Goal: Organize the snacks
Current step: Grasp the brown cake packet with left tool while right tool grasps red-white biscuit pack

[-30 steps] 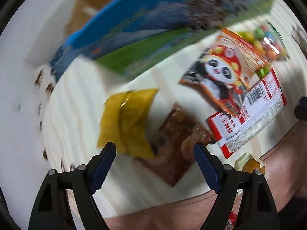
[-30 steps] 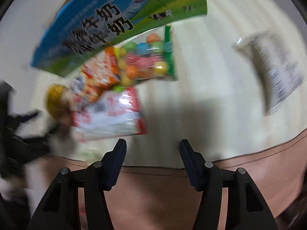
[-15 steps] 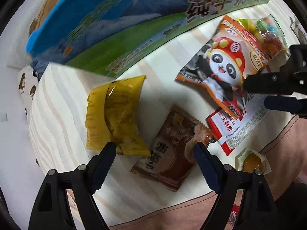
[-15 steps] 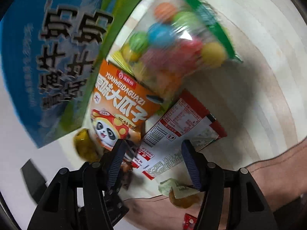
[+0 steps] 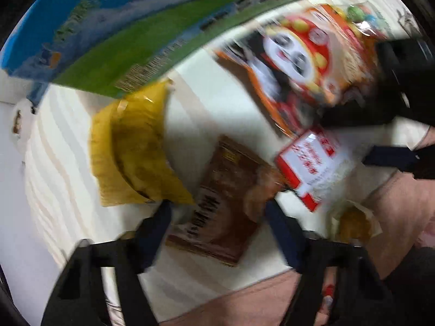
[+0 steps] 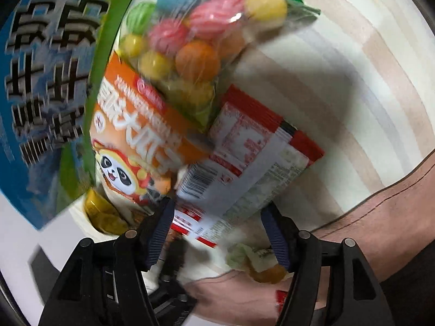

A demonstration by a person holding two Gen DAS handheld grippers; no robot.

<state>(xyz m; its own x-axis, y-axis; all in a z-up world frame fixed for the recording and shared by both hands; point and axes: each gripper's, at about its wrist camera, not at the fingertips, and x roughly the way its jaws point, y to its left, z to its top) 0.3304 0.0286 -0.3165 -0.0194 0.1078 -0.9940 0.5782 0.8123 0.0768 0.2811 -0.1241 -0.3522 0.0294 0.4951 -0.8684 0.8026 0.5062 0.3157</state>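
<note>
A: Left wrist view. How is the left gripper posed?

B: It points down over the striped table, jaws spread wide and holding nothing. The brown packet lies between the fingertips; whether they touch it is lost to blur. The yellow packet lies just beside the left fingertip.

A: What surrounds it?

B: The milk box spans the far side. The panda bag lies to the right, overlapping the red-and-white packet. The right gripper reaches in from the right edge, jaws apart either side of that packet. A jelly cup sits near the table's edge.

A: Right wrist view. And the right gripper?

B: Its jaws stand open, empty, straddling the near end of the red-and-white packet. The panda bag overlaps that packet's left side; the candy-ball bag lies beyond, partly under both. The milk box fills the left. The jelly cup sits just by the right fingertip; the yellow packet peeks out by the left one.
</note>
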